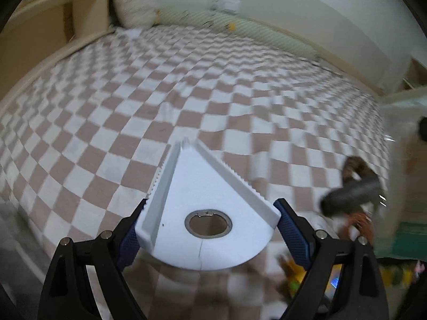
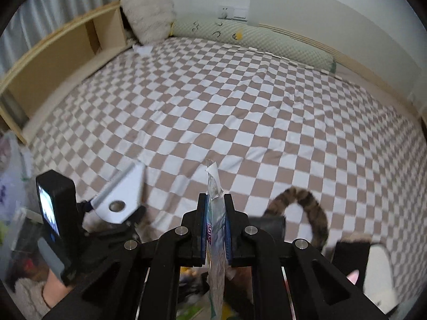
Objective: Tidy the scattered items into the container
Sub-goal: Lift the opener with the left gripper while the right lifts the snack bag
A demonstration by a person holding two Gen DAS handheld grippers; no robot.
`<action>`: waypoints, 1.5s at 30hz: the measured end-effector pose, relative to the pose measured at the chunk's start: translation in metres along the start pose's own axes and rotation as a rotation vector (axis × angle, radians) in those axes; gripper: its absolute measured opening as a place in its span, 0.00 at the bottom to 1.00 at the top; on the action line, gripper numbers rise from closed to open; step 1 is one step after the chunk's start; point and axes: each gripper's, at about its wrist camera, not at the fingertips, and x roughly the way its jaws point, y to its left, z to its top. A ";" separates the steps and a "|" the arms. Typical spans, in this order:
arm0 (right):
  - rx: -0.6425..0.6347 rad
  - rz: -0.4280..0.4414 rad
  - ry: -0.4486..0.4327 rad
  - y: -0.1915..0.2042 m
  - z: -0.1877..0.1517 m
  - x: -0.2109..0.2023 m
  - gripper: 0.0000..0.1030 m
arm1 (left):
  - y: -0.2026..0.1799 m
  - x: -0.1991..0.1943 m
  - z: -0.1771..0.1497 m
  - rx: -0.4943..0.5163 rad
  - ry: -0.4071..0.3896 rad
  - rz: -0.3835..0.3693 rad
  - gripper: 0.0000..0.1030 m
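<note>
Over the checked bed (image 2: 240, 112) we hold two tongs. Our left tongs (image 1: 210, 210) stand wide, clamped on one white wedge-shaped piece (image 1: 202, 213) with a round hole. Our right tongs (image 2: 215, 208) are together, pinching one thin clear packet (image 2: 215, 205); its print is too blurred to read. One striped furry tail (image 2: 307, 208) curls near right. Two pillows lie far off: one fluffy (image 2: 149, 16), one long green (image 2: 253, 40).

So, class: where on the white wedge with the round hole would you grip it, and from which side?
Probably across the white wedge's wide end, coming from its curved back edge with the tip pointing away. The raised ribbed edges there give flat walls to press on, and the left gripper holds it this way now.
</note>
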 end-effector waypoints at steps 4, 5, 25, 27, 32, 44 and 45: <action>0.056 0.034 -0.042 0.002 -0.020 -0.031 0.11 | -0.021 -0.034 -0.005 0.070 -0.026 -0.051 0.88; 0.071 0.042 -0.053 0.001 -0.027 -0.040 0.11 | -0.024 -0.041 -0.007 0.071 -0.021 -0.070 0.88; 0.268 0.114 -0.154 -0.001 -0.157 -0.162 0.11 | -0.048 -0.183 -0.037 0.158 -0.023 -0.135 0.22; 0.270 0.123 -0.153 0.001 -0.165 -0.170 0.11 | -0.044 -0.185 -0.040 0.190 -0.007 -0.121 0.22; 0.270 0.159 -0.162 0.007 -0.189 -0.191 0.11 | -0.019 -0.174 -0.051 0.169 0.076 -0.147 0.85; 0.388 0.288 -0.229 0.008 -0.217 -0.213 0.11 | 0.003 -0.093 -0.059 0.152 0.145 -0.006 0.85; 0.388 0.296 -0.233 0.007 -0.217 -0.213 0.11 | 0.003 -0.083 -0.060 0.163 0.149 0.016 0.85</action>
